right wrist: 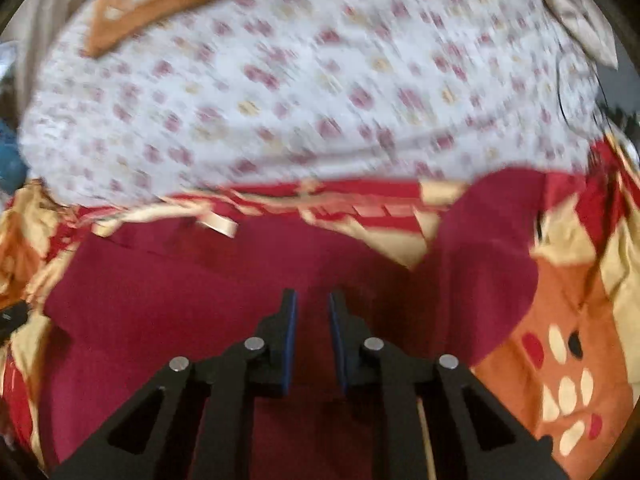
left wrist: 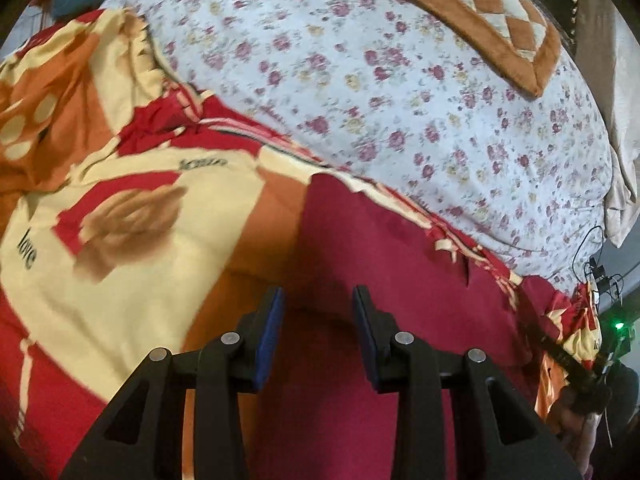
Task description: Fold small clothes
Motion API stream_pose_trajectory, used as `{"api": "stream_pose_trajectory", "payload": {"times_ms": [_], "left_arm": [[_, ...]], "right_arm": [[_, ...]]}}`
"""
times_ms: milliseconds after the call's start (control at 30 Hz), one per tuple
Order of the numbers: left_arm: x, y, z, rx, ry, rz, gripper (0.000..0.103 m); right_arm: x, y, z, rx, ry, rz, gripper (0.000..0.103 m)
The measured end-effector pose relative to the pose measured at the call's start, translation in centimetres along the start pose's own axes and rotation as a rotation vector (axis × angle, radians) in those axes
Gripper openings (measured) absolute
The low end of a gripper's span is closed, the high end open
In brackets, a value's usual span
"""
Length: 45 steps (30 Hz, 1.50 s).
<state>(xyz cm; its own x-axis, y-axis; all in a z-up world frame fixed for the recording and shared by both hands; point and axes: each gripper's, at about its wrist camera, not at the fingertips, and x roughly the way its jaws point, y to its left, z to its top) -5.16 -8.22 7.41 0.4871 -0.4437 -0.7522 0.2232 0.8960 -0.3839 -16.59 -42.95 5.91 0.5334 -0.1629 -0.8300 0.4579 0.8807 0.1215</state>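
We've got the maroon garment (right wrist: 240, 300) lying flat on the bed, near its front edge, directly under both grippers; right gripper (right wrist: 313, 304) fingers nearly pressed together, apparently pinching its fabric, left gripper (left wrist: 318, 300) fingers partly spread, gripping nothing.

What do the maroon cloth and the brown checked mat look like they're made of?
Maroon cloth: seemingly thin matte woven or knit fabric, lying flat with soft creases. Checked mat: likely plush fleece or velvet; its brown border looks fuzzy and thick.
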Motion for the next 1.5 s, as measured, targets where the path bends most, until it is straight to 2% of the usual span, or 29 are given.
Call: {"api": "stream_pose_trajectory", "payload": {"times_ms": [33, 100, 233, 300, 400, 467, 500, 533, 600, 633, 667, 700, 767, 833, 867, 900, 967, 1033, 1100, 1133, 1167, 1267, 1400, 1500], "left_arm": [[0.5, -0.5, 0.3, 0.012, 0.001, 0.006, 0.023], [2.2, -1.3, 0.8, 0.041, 0.029, 0.045, 0.023], [5.6, -0.9, 0.3, 0.068, 0.095, 0.166, 0.023], [5.9, -0.4, -0.4, 0.069, 0.071, 0.16, 0.03], [5.8, 0.1, -0.9, 0.073, 0.053, 0.144, 0.032], [5.8, 0.1, -0.9, 0.083, 0.055, 0.142, 0.032], [5.8, 0.1, -0.8, 0.083, 0.056, 0.139, 0.032], [5.7, 0.2, -0.8, 0.077, 0.056, 0.131, 0.033], [5.8, 0.5, -0.7, 0.058, 0.057, 0.116, 0.034], [5.9, 0.7, -0.6, 0.046, 0.057, 0.108, 0.034], [6.0, 0.8, -0.5, 0.034, 0.057, 0.102, 0.034], [5.9, 1.0, -0.5, 0.02, 0.055, 0.095, 0.034], [5.9, 1.1, -0.3, 0.006, 0.053, 0.089, 0.034], [5.8, 1.2, -0.3, -0.006, 0.047, 0.085, 0.034], [5.8, 1.2, -0.2, -0.014, 0.046, 0.08, 0.034], [5.8, 1.3, -0.1, -0.02, 0.047, 0.077, 0.034], [5.6, 1.3, 0.1, -0.025, 0.047, 0.07, 0.034], [5.5, 1.4, 0.2, -0.024, 0.045, 0.072, 0.034], [5.9, 1.5, 0.1, -0.012, 0.057, 0.082, 0.034], [6.0, 1.4, 0.1, -0.008, 0.057, 0.086, 0.034], [5.9, 1.3, 0.0, -0.001, 0.052, 0.092, 0.034], [6.0, 0.7, -0.2, 0.034, 0.043, 0.121, 0.035], [5.8, 0.6, -0.4, 0.044, 0.032, 0.132, 0.035], [5.4, 0.8, -0.6, 0.044, 0.022, 0.131, 0.035]], "right_arm": [[0.1, -0.8, 0.2, 0.031, 0.016, 0.003, 0.017], [-0.8, -2.9, 0.6, 0.106, -0.014, 0.029, 0.018], [-2.1, -3.1, 1.0, 0.034, -0.03, 0.041, 0.021], [-2.1, -2.4, 1.1, -0.017, -0.021, 0.048, 0.022], [-0.7, -1.7, 1.3, -0.034, -0.003, 0.062, 0.025], [1.1, -1.4, 1.1, -0.036, 0.042, 0.071, 0.047], [2.5, -1.3, 1.0, -0.038, 0.089, 0.048, 0.07], [3.1, -1.4, 0.9, -0.03, 0.108, 0.025, 0.073], [3.6, -1.7, 0.7, -0.004, 0.091, 0.035, 0.073], [3.6, -1.5, 0.5, -0.021, 0.086, 0.036, 0.065], [3.7, -1.2, 0.4, -0.045, 0.088, 0.032, 0.048], [3.6, -0.6, 0.3, -0.087, 0.088, 0.028, 0.02], [2.5, -0.2, 0.5, -0.121, 0.034, 0.003, 0.014], [1.6, -0.5, 0.9, -0.1, -0.001, 0.009, 0.012], [1.6, -0.9, 0.9, -0.086, -0.006, -0.016, 0.006], [2.1, -1.1, 0.9, -0.087, 0.004, -0.05, 0.006], [3.7, -1.8, 0.6, -0.07, 0.067, -0.036, 0.006], [3.0, -2.4, 0.4, -0.037, 0.047, -0.013, 0.01], [1.5, -3.3, 0.6, 0.01, 0.023, 0.011, 0.03], [0.2, -4.3, 0.7, 0.048, 0.002, 0.032, 0.045], [-0.6, -5.0, 0.6, 0.065, -0.017, 0.038, 0.051], [-3.2, -7.4, 0.2, 0.102, -0.075, -0.011, 0.053], [-2.4, -9.2, -0.3, 0.114, -0.012, -0.034, 0.053], [-2.7, -10.3, -0.7, 0.195, -0.023, -0.011, 0.053]]}}
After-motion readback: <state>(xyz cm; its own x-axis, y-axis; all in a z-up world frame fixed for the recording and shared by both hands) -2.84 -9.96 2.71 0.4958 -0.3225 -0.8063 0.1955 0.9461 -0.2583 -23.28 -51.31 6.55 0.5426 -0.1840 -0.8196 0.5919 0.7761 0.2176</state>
